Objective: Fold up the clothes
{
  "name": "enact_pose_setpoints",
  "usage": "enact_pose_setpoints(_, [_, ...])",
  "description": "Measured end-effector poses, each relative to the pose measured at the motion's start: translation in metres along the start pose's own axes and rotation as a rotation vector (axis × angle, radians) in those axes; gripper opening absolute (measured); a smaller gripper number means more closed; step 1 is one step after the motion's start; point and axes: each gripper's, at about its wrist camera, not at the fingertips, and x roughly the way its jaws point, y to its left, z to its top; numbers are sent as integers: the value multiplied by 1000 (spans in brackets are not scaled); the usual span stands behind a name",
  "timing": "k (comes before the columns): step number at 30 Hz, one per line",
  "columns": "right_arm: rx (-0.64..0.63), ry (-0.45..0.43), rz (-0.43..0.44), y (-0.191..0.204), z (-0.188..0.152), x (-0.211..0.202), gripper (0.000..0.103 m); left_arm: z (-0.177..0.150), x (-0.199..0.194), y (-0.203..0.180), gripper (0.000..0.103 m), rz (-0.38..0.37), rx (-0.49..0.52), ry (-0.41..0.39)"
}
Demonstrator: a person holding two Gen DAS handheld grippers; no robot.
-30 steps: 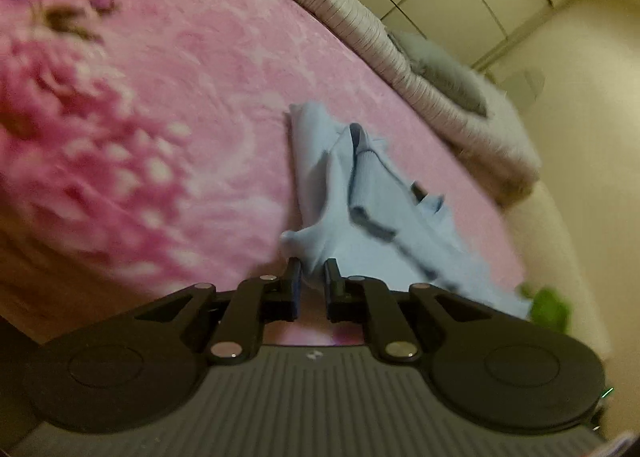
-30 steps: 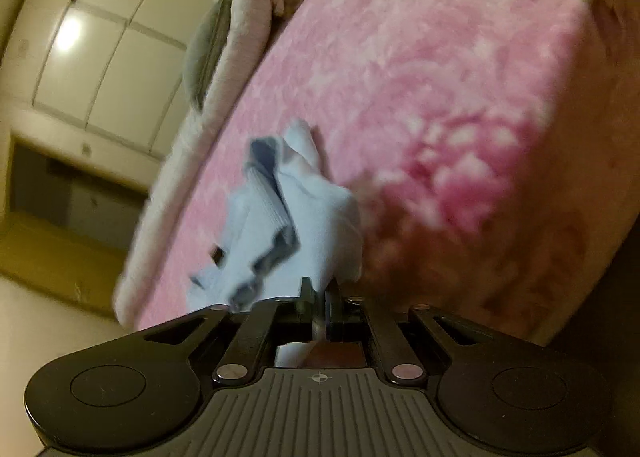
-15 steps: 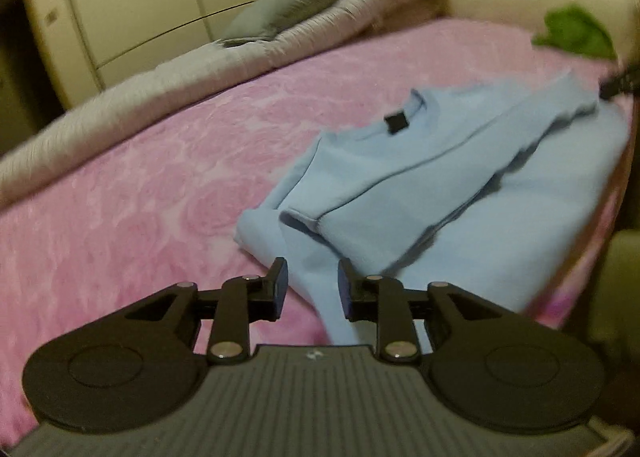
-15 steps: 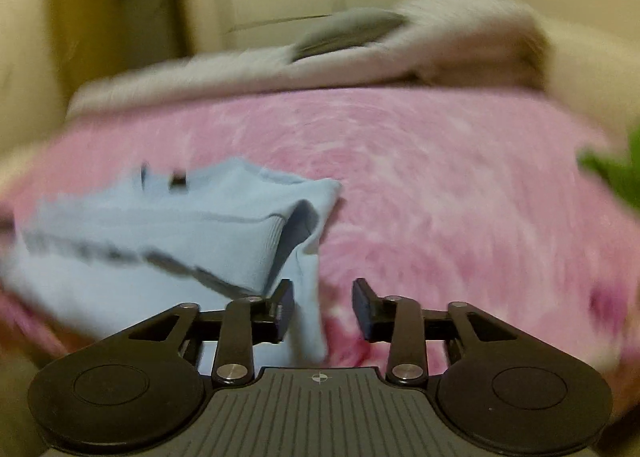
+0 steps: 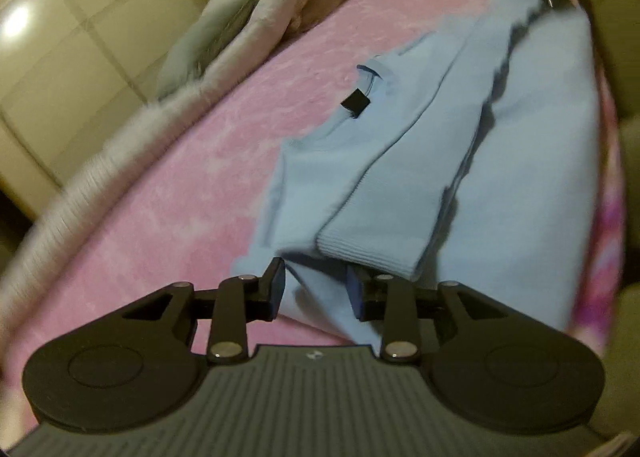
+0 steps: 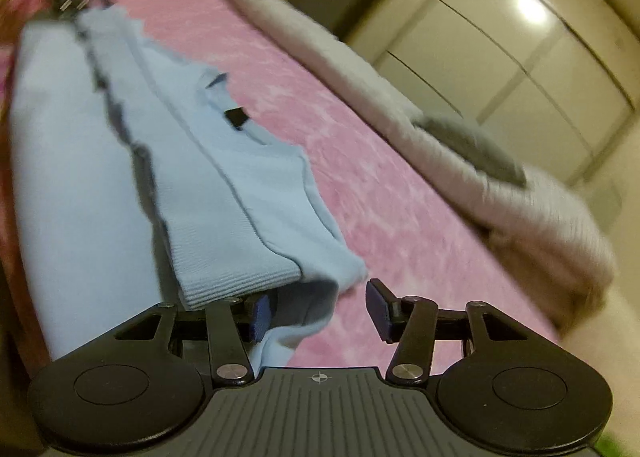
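Left wrist: tongs (image 5: 316,289) agape at sweater (image 5: 400,161) edge — seemingly untouched.

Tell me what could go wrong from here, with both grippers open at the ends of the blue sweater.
1. The light blue knit sweater lies near the edge of the pink floral bedspread; a pull could drag it off.
2. The left gripper sits by the ribbed cuff stacked on other layers; closing may catch only one.
3. The right gripper is at the other end; uneven grasps could skew the fold.
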Motion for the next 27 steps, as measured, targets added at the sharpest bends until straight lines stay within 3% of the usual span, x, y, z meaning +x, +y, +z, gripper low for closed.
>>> enact_pose_setpoints(6, [-253,-20,14,17,-1,12,52,4,5,-19,30,68,281,-48])
enact_pose_setpoints(7, [-261,-26,38,17,-1,11,51,3,5,-24,24,63,336,-61])
enact_pose_setpoints(8, [-258,-30,68,15,-1,12,38,4,6,-26,16,42,361,-71])
enact_pose_setpoints(9, [-232,-29,110,11,1,13,25,6,8,-21,16,12,315,-71])
enact_pose_setpoints(10, [-189,-29,150,4,3,14,25,9,9,-15,15,-19,263,-69])
enact_pose_setpoints(11, [-99,-37,183,-8,4,17,24,12,10,1,14,-62,141,-66])
enact_pose_setpoints(15, [567,-44,352,-88,-12,48,22,5,32,81,13,-271,-539,-50])
enact_pose_setpoints(18, [968,43,467,-124,-33,89,23,-16,61,108,12,-370,-878,14])
enact_pose_setpoints(21, [1012,105,483,-121,-35,110,24,-31,75,114,11,-405,-1047,42])
enact_pose_setpoints(23, [1020,103,488,-118,-37,113,27,-37,81,115,12,-431,-1106,34])
enact_pose_setpoints(27, [1197,65,537,-133,-56,119,33,-45,90,118,12,-475,-1186,38])
